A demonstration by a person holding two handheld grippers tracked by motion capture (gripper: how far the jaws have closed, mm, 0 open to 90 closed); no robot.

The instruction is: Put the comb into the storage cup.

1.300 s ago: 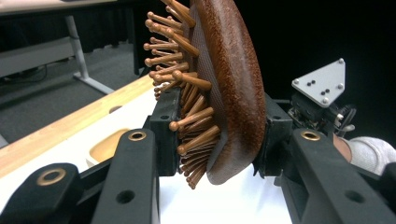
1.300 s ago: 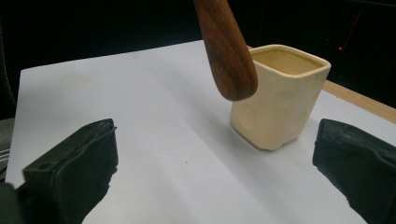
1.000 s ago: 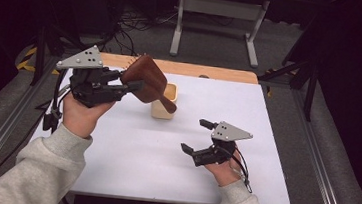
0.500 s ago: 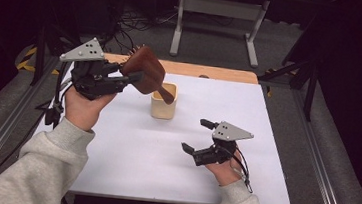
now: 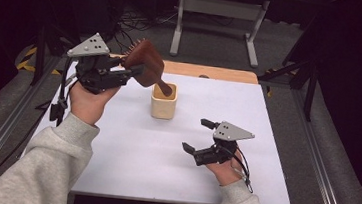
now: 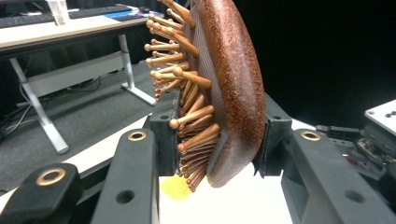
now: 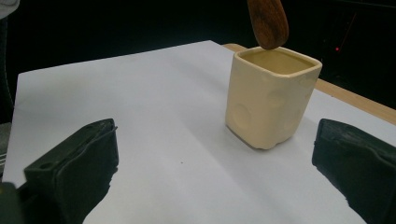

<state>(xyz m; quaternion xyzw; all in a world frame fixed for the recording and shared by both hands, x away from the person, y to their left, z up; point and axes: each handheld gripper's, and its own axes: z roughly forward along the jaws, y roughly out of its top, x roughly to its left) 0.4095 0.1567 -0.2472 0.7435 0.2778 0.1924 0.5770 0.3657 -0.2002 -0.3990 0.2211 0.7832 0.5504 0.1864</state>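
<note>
Above the cream cup at the surface's twelve o'clock, the left gripper, fingers clamped on the wooden hairbrush, has swung its handle over the rim, ready to lower it, while the right gripper's fingers stand apart.

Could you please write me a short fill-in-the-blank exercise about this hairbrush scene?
1. The left claw is shut on the head of a wooden ____.
2. The hairbrush handle tip hangs just above the open top of the cream ____.
3. The right claw, near the cup, has its jaws ____ and holds nothing.
4. The cup stands on a ____ table.

Missing words: hairbrush; cup; open; white
</note>
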